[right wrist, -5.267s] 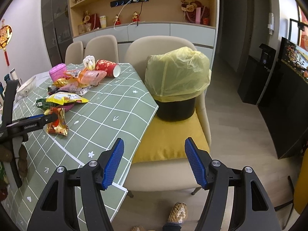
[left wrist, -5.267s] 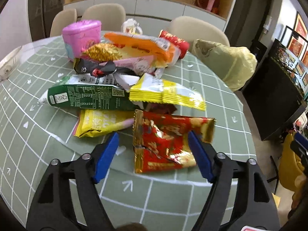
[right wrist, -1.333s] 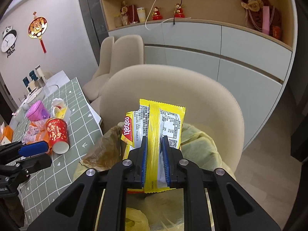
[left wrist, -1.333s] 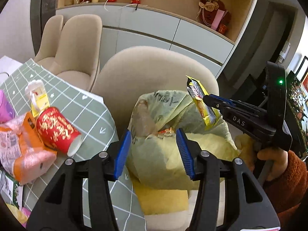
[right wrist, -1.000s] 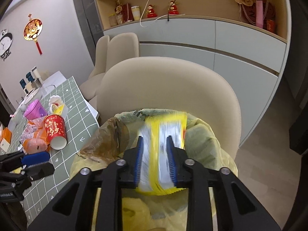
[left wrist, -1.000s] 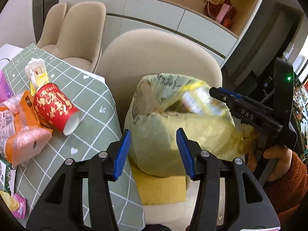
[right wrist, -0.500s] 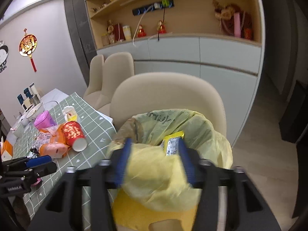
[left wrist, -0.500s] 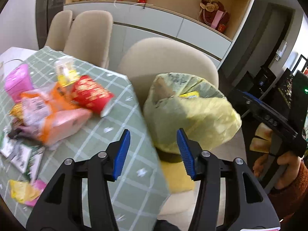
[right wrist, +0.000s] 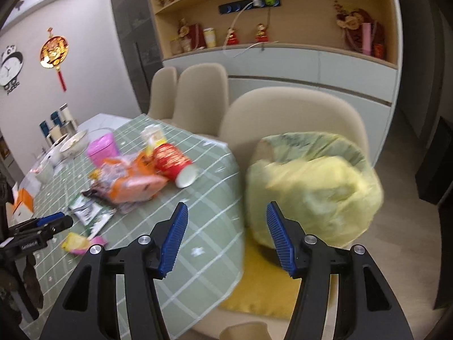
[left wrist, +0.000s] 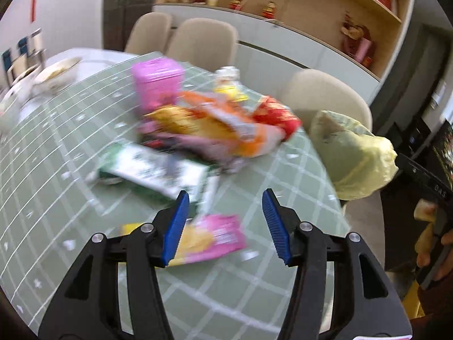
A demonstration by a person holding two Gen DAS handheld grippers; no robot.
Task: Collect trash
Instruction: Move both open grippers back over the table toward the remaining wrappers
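Left wrist view: motion-blurred wrappers, printing illegible.

Each black plastic claw, left and right, carries ribbed blue pads, silver screws and triangular cut-outs; a rust-brown sleeve shows.

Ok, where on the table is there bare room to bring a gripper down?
Bare cloth lies along the table edge between the red cup and the yellow-lined bin, and in front of the pink-and-yellow wrapper. It is crowded from the pink tub down to the green-and-white packet.
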